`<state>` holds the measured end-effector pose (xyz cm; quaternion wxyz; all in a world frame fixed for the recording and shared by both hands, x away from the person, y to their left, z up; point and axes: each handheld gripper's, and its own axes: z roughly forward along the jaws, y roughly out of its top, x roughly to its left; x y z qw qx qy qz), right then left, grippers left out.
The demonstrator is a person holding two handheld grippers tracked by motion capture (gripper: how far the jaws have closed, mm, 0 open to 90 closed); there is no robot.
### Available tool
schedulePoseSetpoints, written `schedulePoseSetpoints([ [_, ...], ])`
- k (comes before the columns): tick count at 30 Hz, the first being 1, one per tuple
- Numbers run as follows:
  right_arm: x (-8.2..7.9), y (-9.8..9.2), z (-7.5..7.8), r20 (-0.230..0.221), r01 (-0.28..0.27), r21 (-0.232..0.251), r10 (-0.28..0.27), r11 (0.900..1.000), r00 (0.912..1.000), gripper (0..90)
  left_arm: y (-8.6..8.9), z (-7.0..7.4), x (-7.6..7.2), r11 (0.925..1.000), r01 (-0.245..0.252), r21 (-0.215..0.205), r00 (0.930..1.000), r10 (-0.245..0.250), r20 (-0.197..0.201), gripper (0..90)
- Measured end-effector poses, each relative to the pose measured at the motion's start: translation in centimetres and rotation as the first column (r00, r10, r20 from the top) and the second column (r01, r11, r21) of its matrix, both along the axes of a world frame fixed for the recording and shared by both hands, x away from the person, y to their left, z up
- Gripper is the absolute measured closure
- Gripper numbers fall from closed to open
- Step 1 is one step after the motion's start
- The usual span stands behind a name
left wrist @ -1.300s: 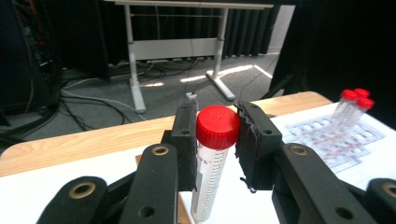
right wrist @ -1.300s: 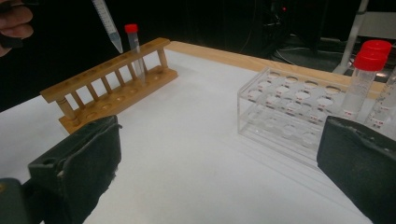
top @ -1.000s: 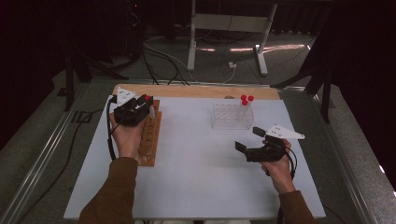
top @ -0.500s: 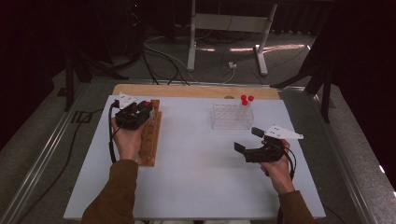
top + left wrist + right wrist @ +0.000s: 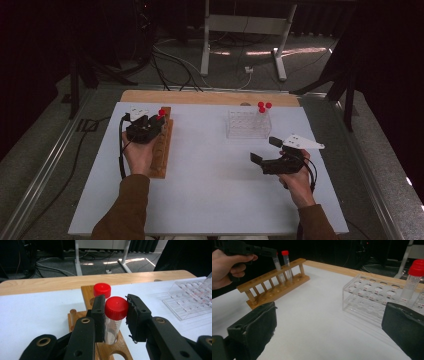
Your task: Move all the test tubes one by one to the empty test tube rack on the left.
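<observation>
Red-capped tube [image 5: 115, 315] stands between the left gripper [image 5: 115, 315] jaws, in the wooden rack [image 5: 117, 345].

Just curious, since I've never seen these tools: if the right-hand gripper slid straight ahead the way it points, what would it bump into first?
Probably the clear plastic tube rack: the open right gripper points across bare white table towards its near wall, though depth is hard to judge.

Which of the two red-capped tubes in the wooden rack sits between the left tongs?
The nearer tube, flanked by the left tongs; the other tube stands free behind it.
</observation>
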<state>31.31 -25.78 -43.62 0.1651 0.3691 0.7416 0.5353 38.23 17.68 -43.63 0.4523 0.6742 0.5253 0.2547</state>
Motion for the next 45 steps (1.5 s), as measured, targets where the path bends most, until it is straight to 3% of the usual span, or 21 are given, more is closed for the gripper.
schedulePoseSetpoints([
  [22,0.0,0.1,0.0,0.004,-0.006,-0.002,0.006,1.000,1.0000,0.0,0.1,-1.0,-0.1,0.9999,0.014,-0.004,0.9997,-0.014,-0.019,68.5],
  [28,0.0,0.0,0.0,0.006,-0.004,0.002,0.004,1.000,1.0000,0.0,0.2,-1.0,-0.3,0.9997,0.015,-0.021,0.9998,-0.015,-0.012,53.3],
  [34,-0.1,-0.1,0.1,0.009,-0.001,0.006,0.001,1.000,1.0000,0.0,0.9,-0.2,-1.1,0.9966,0.016,-0.081,0.9999,-0.016,0.005,31.1],
  [37,-0.1,-0.1,0.1,0.010,0.001,0.008,-0.001,1.000,0.9999,0.0,1.2,0.3,-1.8,0.9966,0.020,-0.080,0.9997,-0.019,0.014,20.8],
  [39,-0.1,-0.1,0.1,0.011,0.003,0.008,-0.003,1.000,0.9999,0.0,1.5,0.6,-2.4,0.9955,0.026,-0.091,0.9994,-0.024,0.025,16.8],
  [45,-0.1,-0.1,0.2,0.016,0.003,0.010,-0.003,1.000,0.9999,0.0,2.4,1.1,-4.4,0.9865,0.075,-0.146,0.9947,-0.064,0.080,16.7],
])
